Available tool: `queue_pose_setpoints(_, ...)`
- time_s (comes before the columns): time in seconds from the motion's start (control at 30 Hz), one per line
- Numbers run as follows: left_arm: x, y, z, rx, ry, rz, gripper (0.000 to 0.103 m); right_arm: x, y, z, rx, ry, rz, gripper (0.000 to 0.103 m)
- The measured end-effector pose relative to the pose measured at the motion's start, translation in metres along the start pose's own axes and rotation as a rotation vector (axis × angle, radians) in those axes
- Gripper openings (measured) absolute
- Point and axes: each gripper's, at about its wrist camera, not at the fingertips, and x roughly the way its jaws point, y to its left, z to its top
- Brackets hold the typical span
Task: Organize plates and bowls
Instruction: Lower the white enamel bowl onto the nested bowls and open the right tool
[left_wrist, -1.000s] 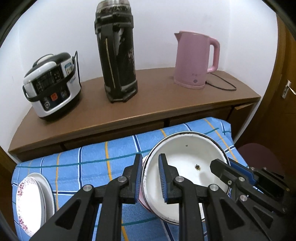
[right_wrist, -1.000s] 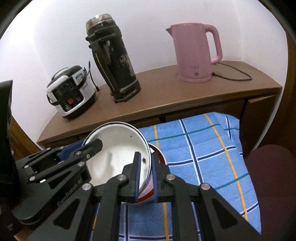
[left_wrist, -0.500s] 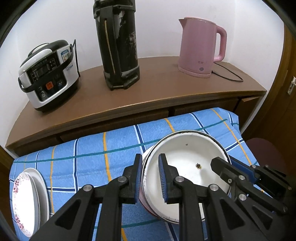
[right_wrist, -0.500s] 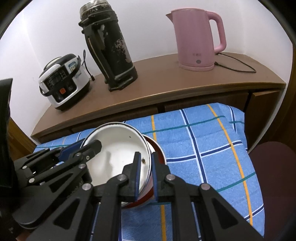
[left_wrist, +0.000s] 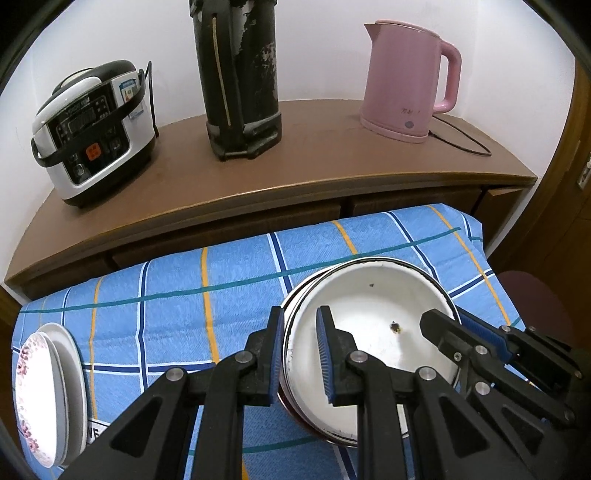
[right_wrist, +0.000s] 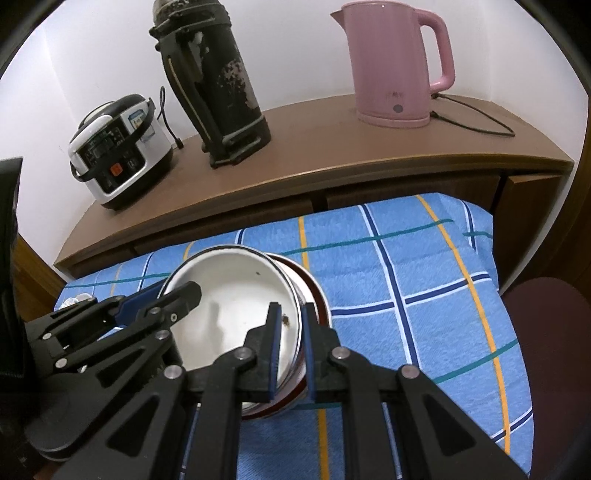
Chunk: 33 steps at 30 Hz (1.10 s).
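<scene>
We see a white bowl (left_wrist: 373, 332) low and right of centre in the left wrist view, nested in a second bowl (right_wrist: 314, 291) with a red outside. Both sit on a blue checked cloth (left_wrist: 207, 295) over the tabletop. A dark speck marks the white bowl's inside.

Our left gripper (left_wrist: 300, 354) straddles the bowl's left rim, one jaw outside and one inside; the jaws look apart from the rim, so we read them as open around it. Our right gripper (right_wrist: 291, 350) has its jaws narrowly set over the opposite rim, one inside the white bowl and one against the red wall, gripping both bowls' rims.

At the lower left of the left wrist view, stacked plates (left_wrist: 40, 398) with a floral edge lie on the cloth, well apart from the bowls.

Beyond the cloth, across the upper frame, a brown sideboard (left_wrist: 314, 162) carries a cooker (left_wrist: 92, 129), a dark thermos (left_wrist: 238, 77) and a pink kettle (left_wrist: 406, 81).
</scene>
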Motion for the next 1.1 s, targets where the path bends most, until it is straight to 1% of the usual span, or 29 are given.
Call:
queue_pose_setpoints(0.4, 0.005, 0.005, 0.002, -0.021, 0.011, -0.004, 0.02, 0.007, 0.003, 0.004, -0.012, 0.015, -0.008, 0.012)
queue_pose_setpoints(0.57, 0.004, 0.006, 0.002, -0.025, 0.001, 0.024, 0.02, 0.008, 0.004, 0.004, -0.016, 0.005, -0.007, 0.013)
queue_pose_setpoints(0.63, 0.004, 0.007, 0.003, -0.032, -0.001, 0.009, 0.02, 0.008, 0.004, 0.003, -0.014, -0.001, -0.004, 0.014)
queue_pose_setpoints(0.7, 0.004, 0.007, 0.003, -0.033, -0.002, 0.023, 0.02, 0.008, 0.003, 0.003, -0.007, -0.009, 0.004, 0.015)
queue_pose_setpoints(0.8, 0.0, 0.005, 0.004, -0.02, -0.025, 0.057, 0.021, 0.006, 0.002, 0.002, -0.001, -0.022, 0.012, 0.017)
queue_pose_setpoints(0.87, -0.002, 0.005, 0.004, -0.021, -0.027, 0.05, 0.024, 0.004, 0.002, 0.003, 0.008, -0.031, 0.018, 0.018)
queue_pose_setpoints(0.93, -0.004, 0.007, 0.004, -0.032, -0.029, 0.056, 0.037, 0.003, 0.003, 0.003, 0.007, -0.035, 0.016, 0.022)
queue_pose_setpoints(0.97, -0.005, 0.007, 0.005, -0.035, -0.035, 0.064, 0.04, 0.002, 0.003, 0.004, 0.007, -0.038, 0.019, 0.023)
queue_pose_setpoints(1.0, -0.007, 0.008, 0.005, -0.04, -0.044, 0.075, 0.046, 0.0, 0.002, 0.004, 0.009, -0.042, 0.017, 0.024)
queue_pose_setpoints(1.03, -0.008, 0.009, 0.005, -0.044, -0.047, 0.081, 0.05, -0.002, 0.002, 0.004, 0.011, -0.053, 0.006, 0.027)
queue_pose_setpoints(1.1, -0.011, 0.011, 0.005, -0.054, -0.055, 0.085, 0.053, -0.008, 0.001, 0.004, 0.012, -0.079, -0.013, 0.038)
